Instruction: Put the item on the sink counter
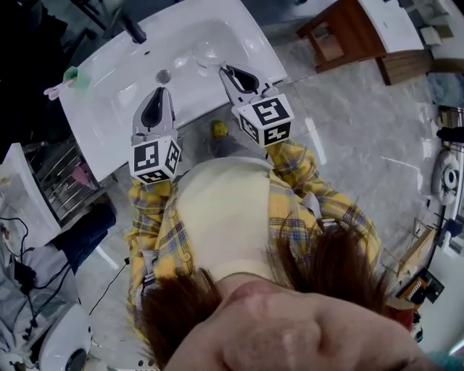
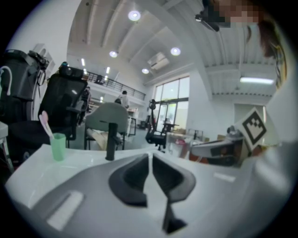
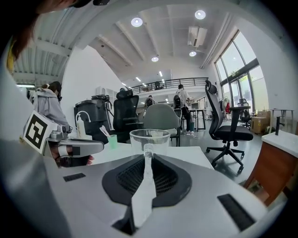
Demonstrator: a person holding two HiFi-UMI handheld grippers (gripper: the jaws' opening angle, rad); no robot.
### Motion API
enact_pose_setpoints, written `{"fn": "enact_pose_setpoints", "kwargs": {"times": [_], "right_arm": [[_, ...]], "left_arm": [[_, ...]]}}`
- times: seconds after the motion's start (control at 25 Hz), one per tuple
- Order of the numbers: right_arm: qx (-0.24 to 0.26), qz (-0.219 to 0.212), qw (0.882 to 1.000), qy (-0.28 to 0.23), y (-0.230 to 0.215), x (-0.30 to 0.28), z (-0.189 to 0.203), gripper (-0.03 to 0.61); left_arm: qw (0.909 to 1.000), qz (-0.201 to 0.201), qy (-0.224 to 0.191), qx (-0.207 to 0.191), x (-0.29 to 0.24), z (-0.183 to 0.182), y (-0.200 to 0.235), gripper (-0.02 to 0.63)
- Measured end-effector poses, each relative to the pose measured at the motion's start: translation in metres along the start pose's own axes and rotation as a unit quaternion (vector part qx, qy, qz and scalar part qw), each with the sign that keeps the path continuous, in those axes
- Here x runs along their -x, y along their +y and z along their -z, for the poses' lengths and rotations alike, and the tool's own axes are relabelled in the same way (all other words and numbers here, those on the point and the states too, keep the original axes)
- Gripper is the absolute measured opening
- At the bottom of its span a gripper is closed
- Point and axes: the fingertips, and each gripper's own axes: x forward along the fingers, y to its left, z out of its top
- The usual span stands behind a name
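A clear glass cup point(image 1: 205, 52) hangs over the right part of the white sink counter point(image 1: 217, 22). My right gripper point(image 1: 226, 70) is shut on its handle. In the right gripper view the cup point(image 3: 149, 138) stands upright just beyond the jaws point(image 3: 148, 155), with the handle pinched between the pads. My left gripper point(image 1: 160, 92) is beside it over the basin, near the drain point(image 1: 164, 75). Its jaws point(image 2: 150, 155) are together with nothing between them. The right gripper shows at the right edge of the left gripper view.
A black faucet point(image 1: 133, 29) stands at the back of the counter, and a green cup with a toothbrush point(image 1: 76, 76) sits at its left end. A wire rack point(image 1: 61, 177) is left of the person and a wooden cabinet point(image 1: 341, 32) to the right.
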Motion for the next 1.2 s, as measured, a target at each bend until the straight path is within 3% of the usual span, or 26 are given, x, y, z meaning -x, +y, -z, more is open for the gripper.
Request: {"fn": "enact_pose_setpoints", "kwargs": {"times": [0.68,1.2], "right_arm": [[0.038,-0.088,0.995,0.007,-0.049,-0.097,-0.018,0.037],[0.048,-0.097,0.994,0.013,-0.055,-0.156,-0.013,0.037]], "left_arm": [[0.9959,-0.089,-0.008,0.015,-0.064,-0.007,0.028,0.025],[0.9905,-0.135,-0.006,0.026,-0.058,-0.002,0.063,0.025]]}}
